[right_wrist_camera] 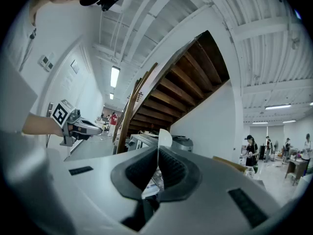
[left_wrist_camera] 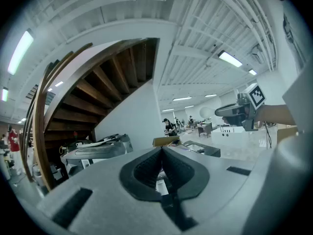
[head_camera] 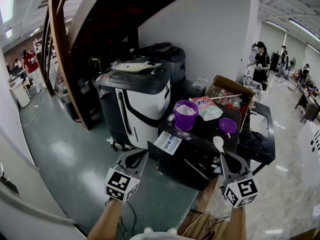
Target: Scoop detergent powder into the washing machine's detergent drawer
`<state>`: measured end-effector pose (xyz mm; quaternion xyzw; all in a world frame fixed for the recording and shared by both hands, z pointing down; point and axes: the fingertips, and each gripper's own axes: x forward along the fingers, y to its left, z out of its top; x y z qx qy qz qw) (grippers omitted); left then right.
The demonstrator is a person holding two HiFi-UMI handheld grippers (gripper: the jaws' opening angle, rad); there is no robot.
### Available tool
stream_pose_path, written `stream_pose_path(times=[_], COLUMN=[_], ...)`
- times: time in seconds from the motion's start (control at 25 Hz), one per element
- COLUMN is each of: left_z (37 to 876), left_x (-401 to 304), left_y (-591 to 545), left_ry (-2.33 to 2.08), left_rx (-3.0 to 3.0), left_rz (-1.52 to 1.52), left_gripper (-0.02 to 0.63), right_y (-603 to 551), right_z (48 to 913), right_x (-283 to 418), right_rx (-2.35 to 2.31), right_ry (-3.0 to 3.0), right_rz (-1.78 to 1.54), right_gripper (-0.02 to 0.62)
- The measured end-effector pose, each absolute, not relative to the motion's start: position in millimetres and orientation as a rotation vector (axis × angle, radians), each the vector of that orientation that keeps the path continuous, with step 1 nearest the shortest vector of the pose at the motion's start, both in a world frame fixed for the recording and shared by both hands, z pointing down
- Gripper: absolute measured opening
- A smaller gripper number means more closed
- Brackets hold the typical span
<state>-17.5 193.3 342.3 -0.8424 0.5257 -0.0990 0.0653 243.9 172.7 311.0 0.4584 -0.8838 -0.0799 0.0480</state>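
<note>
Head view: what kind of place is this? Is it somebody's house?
Probably not a house; it looks like a big workshop or lab hall. A washer stands beside a wooden staircase, and people stand among desks under long ceiling lights.

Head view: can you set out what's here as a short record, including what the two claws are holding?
Left claw: shut, nothing in it
Right claw: shut on a white spoon, its bowl past the claw tips
Powder: white, in an open purple tub on the dark machine
Drawer: pulled out at the machine's front, below the tub
Beside the tub: detergent bag, purple lid, cardboard box
</note>
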Motion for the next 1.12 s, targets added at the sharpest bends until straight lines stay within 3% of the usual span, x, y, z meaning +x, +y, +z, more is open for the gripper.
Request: stream_pose_path(times=[1.12], left_z=[376], left_x=[18], left_y=[176], left_ry=[1.737], left_rx=[-2.536], left_rz=[-0.376], left_gripper=[0.009], right_y=[133], right_z=[340], right_x=[295], right_rx=[1.288], right_ry=[-2.79], right_rz=[-0.094], right_gripper=[0.004])
